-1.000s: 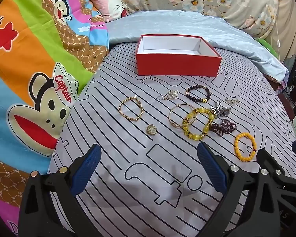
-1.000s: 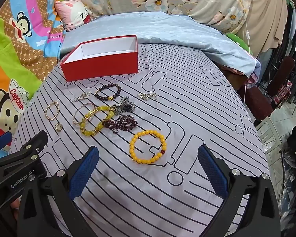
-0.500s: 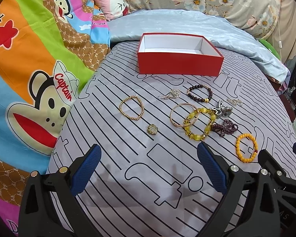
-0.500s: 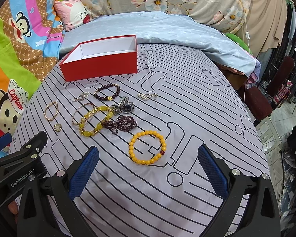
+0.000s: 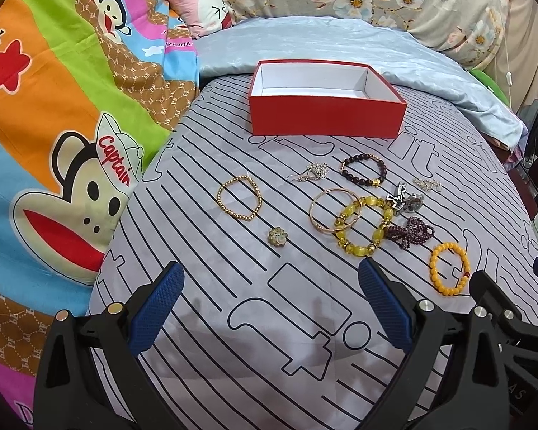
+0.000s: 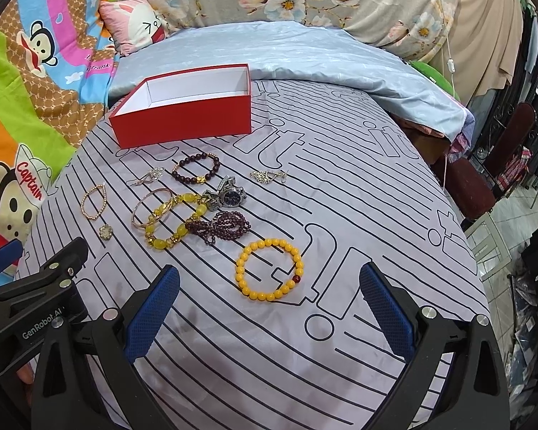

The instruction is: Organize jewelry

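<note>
Both grippers, left gripper (image 5: 270, 304) and right gripper (image 6: 269, 308), are hovering spread and empty; orange-yellow beaded bracelet (image 6: 269, 269) is lying nearest, so pinching one beaded side, then carrying it to the open red cardboard box (image 6: 183, 122), looks best.

This was a bedroom in a home. A bed (image 6: 340, 215) filled the view, spread with a grey sheet printed with black lines, and a pale blue quilt (image 6: 305, 57) lay folded across its far end. A cartoon monkey blanket (image 5: 53, 143) covered the left side, beside a pink cushion (image 5: 201, 10) and a floral pillow (image 6: 340, 0). At the right, clothes (image 6: 534, 53) hung above a tiled floor (image 6: 502, 222).
</note>
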The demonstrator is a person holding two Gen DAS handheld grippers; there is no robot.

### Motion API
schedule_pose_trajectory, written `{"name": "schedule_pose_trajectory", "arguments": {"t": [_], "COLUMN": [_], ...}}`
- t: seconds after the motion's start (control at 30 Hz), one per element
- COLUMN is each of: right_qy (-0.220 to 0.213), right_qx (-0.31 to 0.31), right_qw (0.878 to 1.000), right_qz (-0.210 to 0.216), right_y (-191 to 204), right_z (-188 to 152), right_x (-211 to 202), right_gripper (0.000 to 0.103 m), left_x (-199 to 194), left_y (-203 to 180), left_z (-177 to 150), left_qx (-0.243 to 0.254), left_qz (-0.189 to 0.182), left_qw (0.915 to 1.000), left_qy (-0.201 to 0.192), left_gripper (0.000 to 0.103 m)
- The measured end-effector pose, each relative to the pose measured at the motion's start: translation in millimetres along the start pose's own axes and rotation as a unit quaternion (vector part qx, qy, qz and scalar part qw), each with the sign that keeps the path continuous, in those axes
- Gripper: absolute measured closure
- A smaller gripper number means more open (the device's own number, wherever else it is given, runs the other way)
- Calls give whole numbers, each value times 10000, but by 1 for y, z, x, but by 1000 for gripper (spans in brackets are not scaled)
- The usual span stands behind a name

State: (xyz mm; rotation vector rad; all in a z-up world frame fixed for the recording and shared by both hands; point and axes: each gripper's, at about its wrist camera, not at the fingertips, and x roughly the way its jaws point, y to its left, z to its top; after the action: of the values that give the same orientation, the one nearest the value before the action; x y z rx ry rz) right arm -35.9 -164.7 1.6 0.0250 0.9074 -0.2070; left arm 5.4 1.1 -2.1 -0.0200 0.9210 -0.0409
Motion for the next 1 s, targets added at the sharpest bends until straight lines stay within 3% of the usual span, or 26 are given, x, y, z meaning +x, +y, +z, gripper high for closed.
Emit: {"name": "schedule_pose_trajectory", "arguments": {"t": [0.7,1.0], "right_qy": [44,216], "right_qx": [42,223], "right_qw": [10000,9995], "right_qz": [25,-32], "right_y": [-2,-23], "right_z": [-2,-10], "right_x": [5,18], "right_gripper": [5,5], "left_x": [4,15], "left_y": [-3,13], "left_z": [-1,-3], "left_qx": [207,-2], "left_qz": [181,250], "left_qw": [9996,9996], "left_qy": [64,88], "left_gripper": [8,8]}}
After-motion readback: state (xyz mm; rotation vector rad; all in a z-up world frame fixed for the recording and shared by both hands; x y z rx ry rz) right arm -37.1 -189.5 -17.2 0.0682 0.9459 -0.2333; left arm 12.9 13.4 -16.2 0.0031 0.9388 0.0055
